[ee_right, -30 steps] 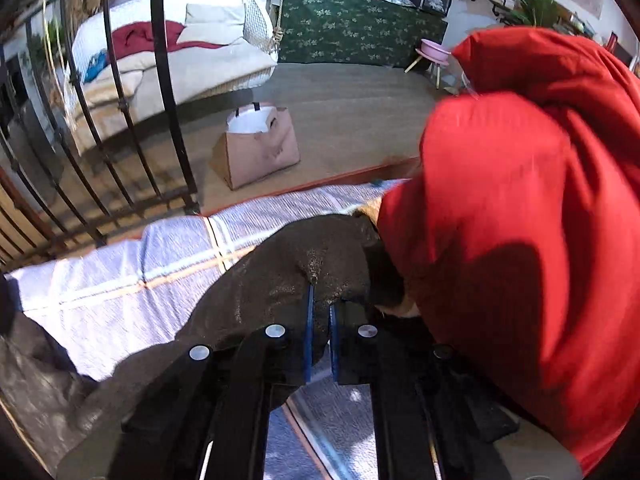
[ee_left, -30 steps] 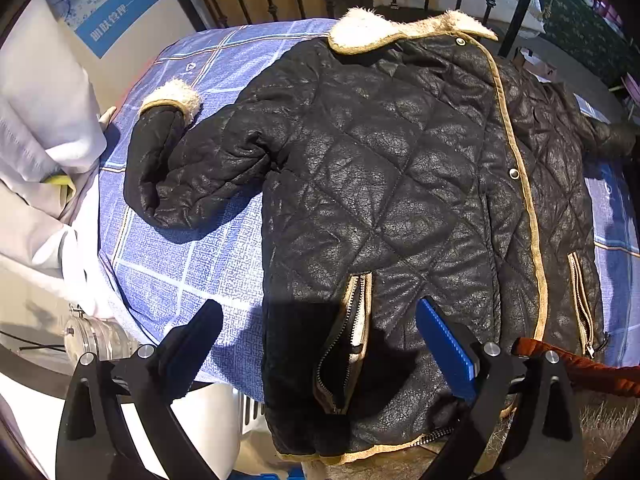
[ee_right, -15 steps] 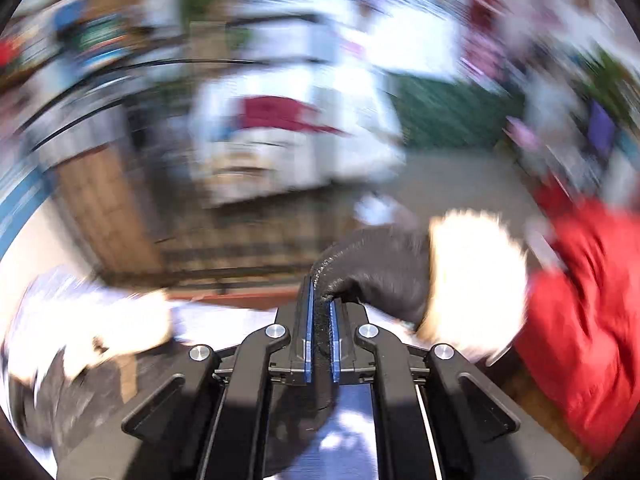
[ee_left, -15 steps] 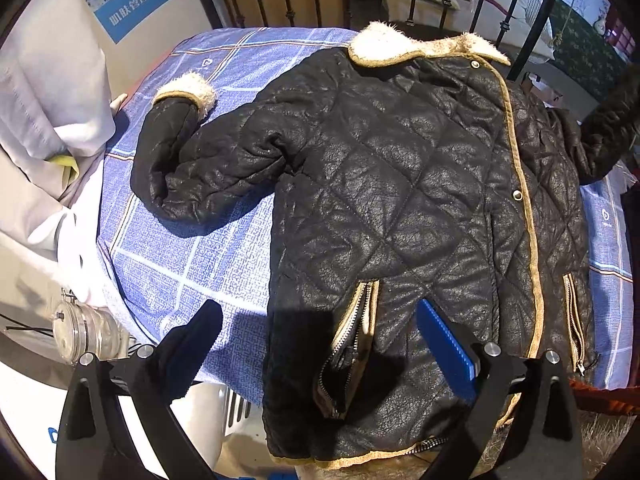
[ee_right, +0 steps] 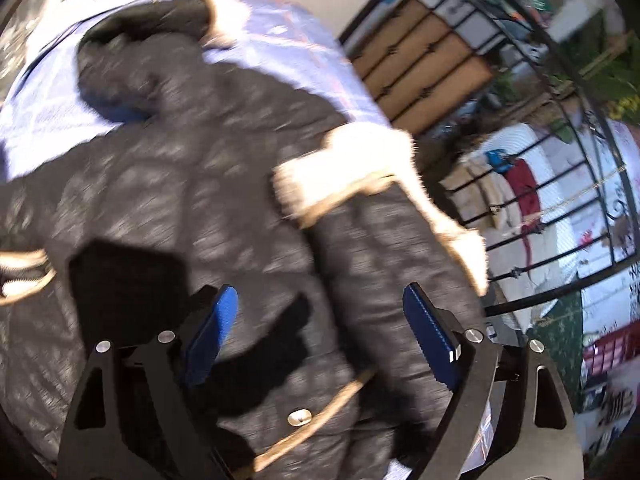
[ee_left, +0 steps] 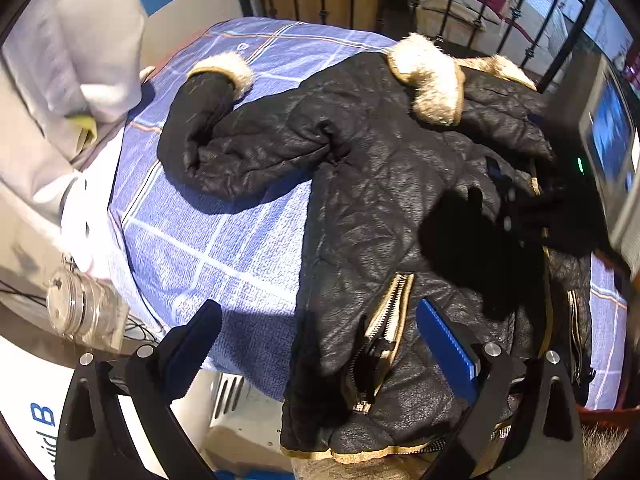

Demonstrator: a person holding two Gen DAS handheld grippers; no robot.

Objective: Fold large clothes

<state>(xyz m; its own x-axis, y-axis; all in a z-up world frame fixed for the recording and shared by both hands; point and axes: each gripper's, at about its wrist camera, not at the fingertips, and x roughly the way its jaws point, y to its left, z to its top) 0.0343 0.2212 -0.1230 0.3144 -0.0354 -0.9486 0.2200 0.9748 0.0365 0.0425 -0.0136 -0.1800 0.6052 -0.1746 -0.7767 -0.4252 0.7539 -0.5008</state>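
The right tool [ee_right: 316,320] is opening, its blue pads spread wide above the black quilted jacket [ee_left: 380,208] with nothing pinched between them — one fur-cuffed sleeve [ee_right: 384,216] lies folded across the jacket's chest just ahead. The left tool [ee_left: 316,344] also stands spread, empty, over the jacket's hem at the near edge of the bed [ee_left: 200,248]. The jacket lies front-up on the blue checked sheet; its other sleeve [ee_left: 208,120] stretches toward the bed's left edge.
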